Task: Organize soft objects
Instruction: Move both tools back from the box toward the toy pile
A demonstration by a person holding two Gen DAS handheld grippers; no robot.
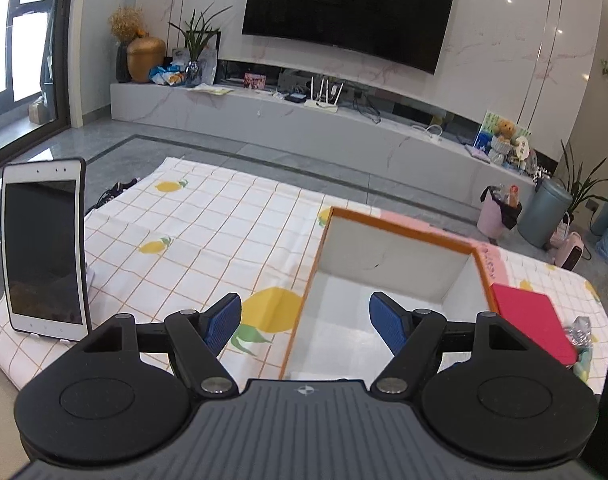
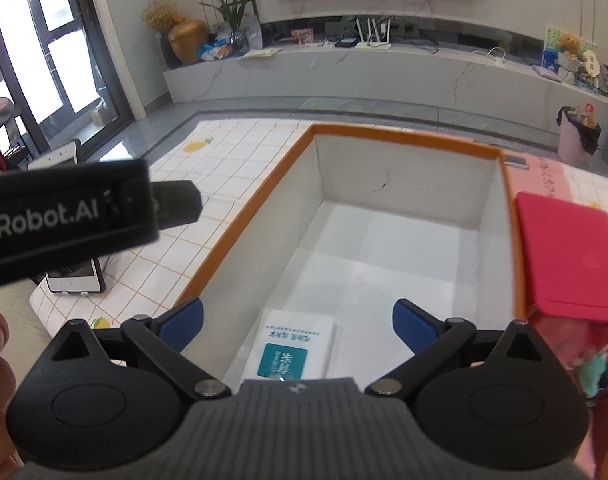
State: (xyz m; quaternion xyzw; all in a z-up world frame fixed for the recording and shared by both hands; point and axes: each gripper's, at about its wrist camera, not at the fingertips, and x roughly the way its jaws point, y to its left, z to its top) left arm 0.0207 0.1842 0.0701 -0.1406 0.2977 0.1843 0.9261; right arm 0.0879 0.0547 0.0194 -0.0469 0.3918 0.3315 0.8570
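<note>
An open box with an orange rim [image 1: 399, 226] [image 2: 403, 133] and white inside stands on the lemon-print cloth [image 1: 208, 232]. A white tissue pack with a teal label [image 2: 294, 344] lies in its near end. A red folded cloth [image 1: 531, 320] [image 2: 571, 248] lies right of the box, with a crumpled clear and teal wrapper [image 1: 581, 332] beside it. My left gripper [image 1: 305, 324] is open and empty over the box's left near edge. My right gripper [image 2: 298, 320] is open and empty above the tissue pack.
A white tablet [image 1: 44, 248] [image 2: 76, 276] stands propped at the cloth's left edge. The left gripper's body [image 2: 64, 216] crosses the right wrist view at left. A TV bench [image 1: 304, 120], bins [image 1: 543, 208] and plants are beyond the cloth.
</note>
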